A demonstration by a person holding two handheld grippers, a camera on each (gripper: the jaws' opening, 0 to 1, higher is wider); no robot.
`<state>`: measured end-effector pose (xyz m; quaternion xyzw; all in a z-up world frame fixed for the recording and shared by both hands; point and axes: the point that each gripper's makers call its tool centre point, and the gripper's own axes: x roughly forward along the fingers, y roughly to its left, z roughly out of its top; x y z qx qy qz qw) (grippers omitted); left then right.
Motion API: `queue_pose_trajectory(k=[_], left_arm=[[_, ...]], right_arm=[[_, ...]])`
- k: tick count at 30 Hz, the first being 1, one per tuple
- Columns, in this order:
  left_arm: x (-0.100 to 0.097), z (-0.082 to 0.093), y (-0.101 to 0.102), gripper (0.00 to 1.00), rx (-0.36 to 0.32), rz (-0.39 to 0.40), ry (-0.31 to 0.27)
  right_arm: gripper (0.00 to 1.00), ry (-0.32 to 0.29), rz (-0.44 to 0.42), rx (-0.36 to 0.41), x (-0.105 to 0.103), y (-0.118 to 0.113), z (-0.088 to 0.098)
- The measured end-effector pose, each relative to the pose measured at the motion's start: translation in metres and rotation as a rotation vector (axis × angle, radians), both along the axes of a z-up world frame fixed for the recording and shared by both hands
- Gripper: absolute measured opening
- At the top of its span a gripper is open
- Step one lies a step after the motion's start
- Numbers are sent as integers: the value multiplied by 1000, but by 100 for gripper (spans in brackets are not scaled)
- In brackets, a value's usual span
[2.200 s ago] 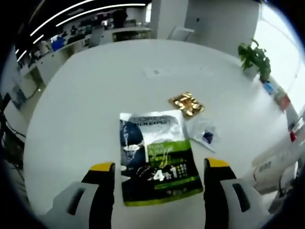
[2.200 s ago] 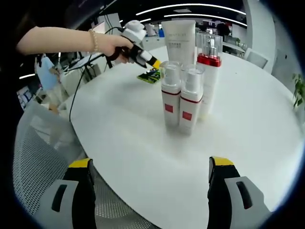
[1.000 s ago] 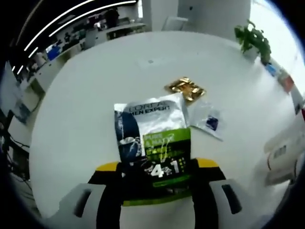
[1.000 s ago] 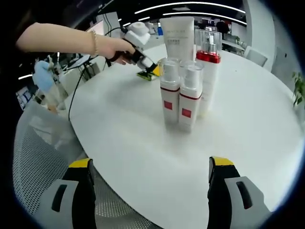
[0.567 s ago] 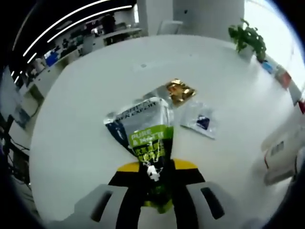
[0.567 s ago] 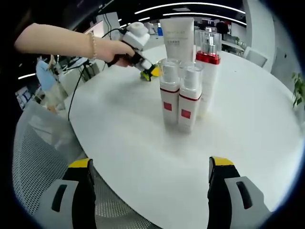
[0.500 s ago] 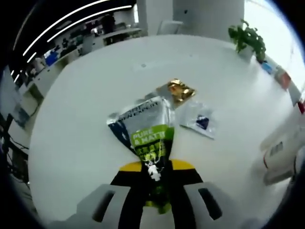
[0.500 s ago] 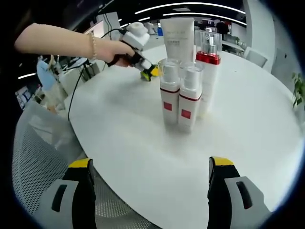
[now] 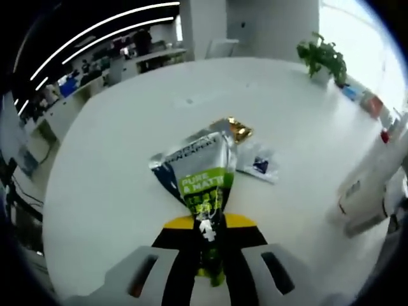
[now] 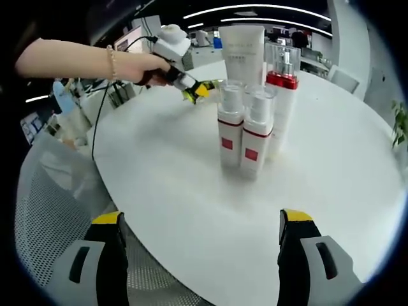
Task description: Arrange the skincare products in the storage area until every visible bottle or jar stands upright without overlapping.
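In the left gripper view, my left gripper (image 9: 207, 224) has its jaws clenched on the bottom edge of a silver, black and green sachet (image 9: 199, 178), which rises from the jaws toward 12 o'clock, its top corner lifted off the white worktop (image 9: 115, 140). Just past its top edge, at about 1 o'clock, a gold packet (image 9: 240, 129) peeks out, and beside that, toward 2 o'clock, a small clear packet (image 9: 257, 164) with a dark blue mark lies flat. At 3 o'clock a white bottle (image 9: 366, 191) shows at the picture's edge, too blurred to read. A potted plant (image 9: 322, 56) sits far back at 1 o'clock.

In the right gripper view, a hand (image 10: 143, 69) at 10 o'clock holds the left gripper above the worktop, its yellow tips near the bottles. Around 12 o'clock stand the skincare products, all upright and close together: two white pump bottles (image 10: 243, 132) with red bands in front, a clear-capped bottle (image 10: 281, 95) with a red collar behind them to the right, and a tall white tube (image 10: 242, 52) behind. My right gripper (image 10: 197, 245) has its jaws spread wide and grasps nothing, well short of the bottles.
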<state>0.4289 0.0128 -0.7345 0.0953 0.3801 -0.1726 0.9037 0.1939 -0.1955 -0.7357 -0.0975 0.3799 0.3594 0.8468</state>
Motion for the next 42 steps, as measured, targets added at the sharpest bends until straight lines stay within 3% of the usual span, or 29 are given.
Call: queue_pose_trajectory(k=[15, 25, 37, 42], left_arm=[[-44, 40, 1, 12, -62, -33, -87], [-71, 61, 2, 12, 4, -83, -163], [-106, 101, 1, 13, -53, -60, -246], [-125, 117, -5, 13, -13, -96, -301]], right_arm=[[99, -26, 10, 1, 1, 1, 4], [99, -43, 55, 3, -1, 7, 8], [98, -24, 64, 86, -3, 16, 13], [96, -14, 24, 146, -1, 15, 21]])
